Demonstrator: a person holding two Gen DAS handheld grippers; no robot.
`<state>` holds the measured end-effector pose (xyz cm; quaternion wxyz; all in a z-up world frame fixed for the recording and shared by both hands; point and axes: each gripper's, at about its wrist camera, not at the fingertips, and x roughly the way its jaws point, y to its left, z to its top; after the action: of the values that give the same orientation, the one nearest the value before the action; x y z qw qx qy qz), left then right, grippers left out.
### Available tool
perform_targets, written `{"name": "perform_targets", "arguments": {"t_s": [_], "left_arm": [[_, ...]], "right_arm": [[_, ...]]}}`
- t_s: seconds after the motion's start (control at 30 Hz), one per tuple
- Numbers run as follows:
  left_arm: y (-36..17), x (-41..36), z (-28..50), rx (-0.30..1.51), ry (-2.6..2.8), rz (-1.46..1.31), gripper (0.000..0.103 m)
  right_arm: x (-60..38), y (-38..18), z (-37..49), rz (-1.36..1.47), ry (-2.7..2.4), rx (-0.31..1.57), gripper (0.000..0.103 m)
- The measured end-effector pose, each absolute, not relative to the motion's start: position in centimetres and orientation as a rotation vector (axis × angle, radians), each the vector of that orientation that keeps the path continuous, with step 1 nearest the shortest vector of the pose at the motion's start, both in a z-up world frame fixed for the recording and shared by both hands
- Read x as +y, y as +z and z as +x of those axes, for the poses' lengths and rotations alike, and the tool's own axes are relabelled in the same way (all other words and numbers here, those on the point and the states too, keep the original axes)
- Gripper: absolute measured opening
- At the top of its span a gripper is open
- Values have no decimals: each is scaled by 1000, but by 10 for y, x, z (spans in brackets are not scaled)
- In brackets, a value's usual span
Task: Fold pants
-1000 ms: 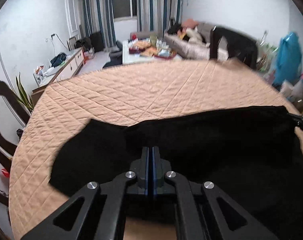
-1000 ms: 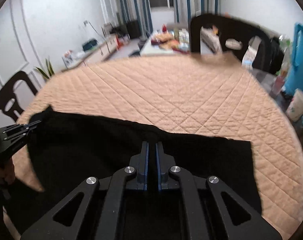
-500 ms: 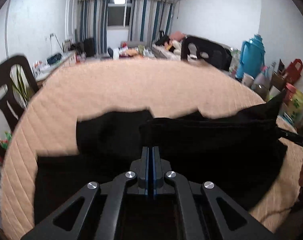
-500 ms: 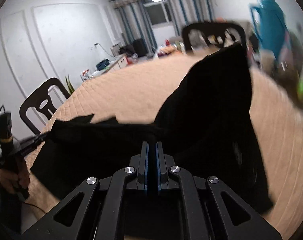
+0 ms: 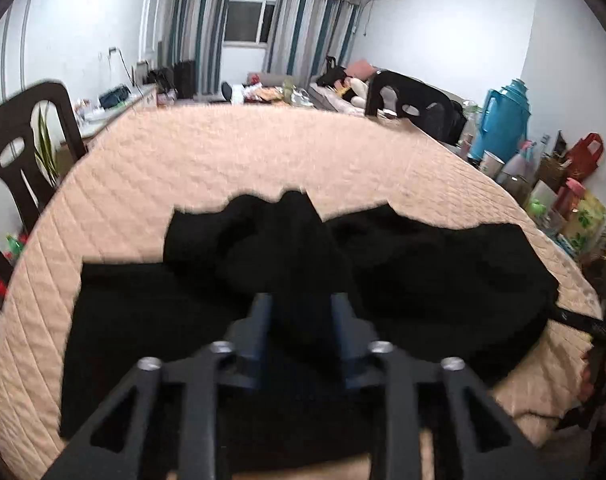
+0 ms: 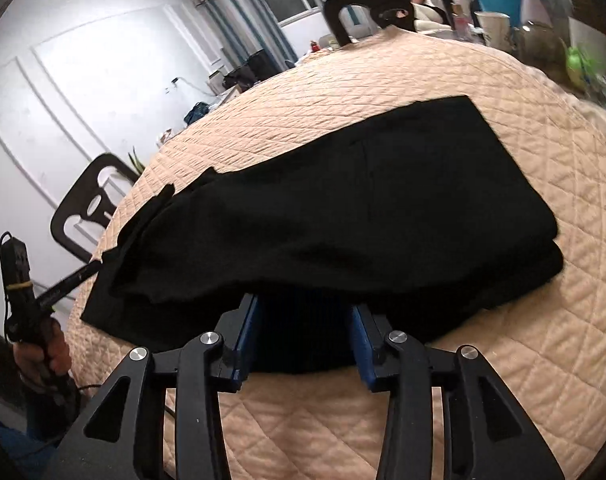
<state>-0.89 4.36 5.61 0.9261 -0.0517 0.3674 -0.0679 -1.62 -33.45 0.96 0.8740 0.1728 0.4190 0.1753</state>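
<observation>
Left wrist view looks along the left gripper (image 5: 301, 300), whose jaws are opening, the blue-padded fingers (image 5: 259, 320) apart with a ridge of black cloth rising between them; whether the pads press that cloth cannot be told through the blur. The black fabric pants (image 5: 423, 280) lie doubled over on the round table under a peach quilted cover (image 5: 263, 152), bunched into humps at the middle and flatter toward the left. A dark brown chair (image 5: 27, 128) stands at the left rim of the table, and a teal thermos jug (image 5: 503, 120) stands among clutter to the right.

Seen from the right wrist, the right gripper (image 6: 303, 304) has jaws that are opening, standing wide. The near edge of the pants (image 6: 363, 208) drapes over the tips of its blue pads (image 6: 247, 332), and dark cloth lies in the gap without being pinched. The upper layer lies folded over the lower one, its fold line on the right side. At the far left a person's hand (image 6: 43, 356) holds the handle of the left gripper (image 6: 87, 272), whose tip reaches the left end of the pants.
</observation>
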Motion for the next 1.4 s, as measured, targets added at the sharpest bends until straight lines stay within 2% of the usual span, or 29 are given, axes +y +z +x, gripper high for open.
{"name": "perform_targets", "arguments": {"t_s": [0.37, 0.8, 0.83, 0.93, 1.03, 1.2, 1.4], "left_arm": [[30, 10, 84, 842, -103, 11, 42], [16, 1, 110, 903, -70, 61, 42], [16, -1, 112, 899, -66, 67, 41], [18, -6, 113, 896, -62, 90, 13], [21, 2, 107, 882, -56, 50, 7], [40, 44, 67, 779, -3, -78, 5], [66, 108, -22, 622, 119, -246, 5]], "right_arm": [[-379, -1, -17, 521, 202, 836, 42], [-402, -2, -25, 649, 231, 769, 42], [-403, -2, -25, 655, 229, 765, 42], [-402, 0, -23, 647, 217, 761, 42], [-400, -1, -22, 664, 212, 759, 42], [-404, -3, -18, 689, 201, 752, 42], [-408, -2, -17, 689, 184, 740, 42]]}}
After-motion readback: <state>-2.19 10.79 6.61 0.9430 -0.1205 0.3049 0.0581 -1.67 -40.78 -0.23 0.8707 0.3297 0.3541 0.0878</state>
